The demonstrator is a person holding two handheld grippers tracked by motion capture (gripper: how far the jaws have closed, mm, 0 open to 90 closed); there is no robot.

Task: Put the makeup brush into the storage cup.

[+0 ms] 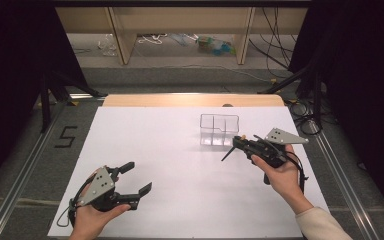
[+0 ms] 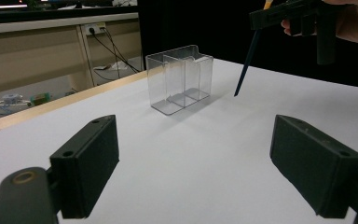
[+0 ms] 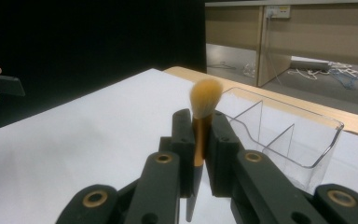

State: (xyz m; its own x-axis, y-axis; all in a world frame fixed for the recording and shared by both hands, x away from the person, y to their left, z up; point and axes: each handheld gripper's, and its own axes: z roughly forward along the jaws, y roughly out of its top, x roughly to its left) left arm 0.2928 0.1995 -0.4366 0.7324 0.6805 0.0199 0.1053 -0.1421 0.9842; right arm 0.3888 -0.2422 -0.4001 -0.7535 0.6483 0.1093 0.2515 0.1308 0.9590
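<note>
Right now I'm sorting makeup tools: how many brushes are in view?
1: the makeup brush is clamped in the right gripper, bristles up, beside the clear organizer.

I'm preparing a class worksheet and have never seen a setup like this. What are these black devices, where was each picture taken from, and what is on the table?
A person holds a hand-held two-jaw gripper in each hand. One picture looks down from above the white table; the other two come from cameras riding on each gripper. On the table stands a clear plastic organizer with compartments. The right gripper is shut on a makeup brush, bristles up, beside the organizer. The left gripper is open, holding nothing.
</note>
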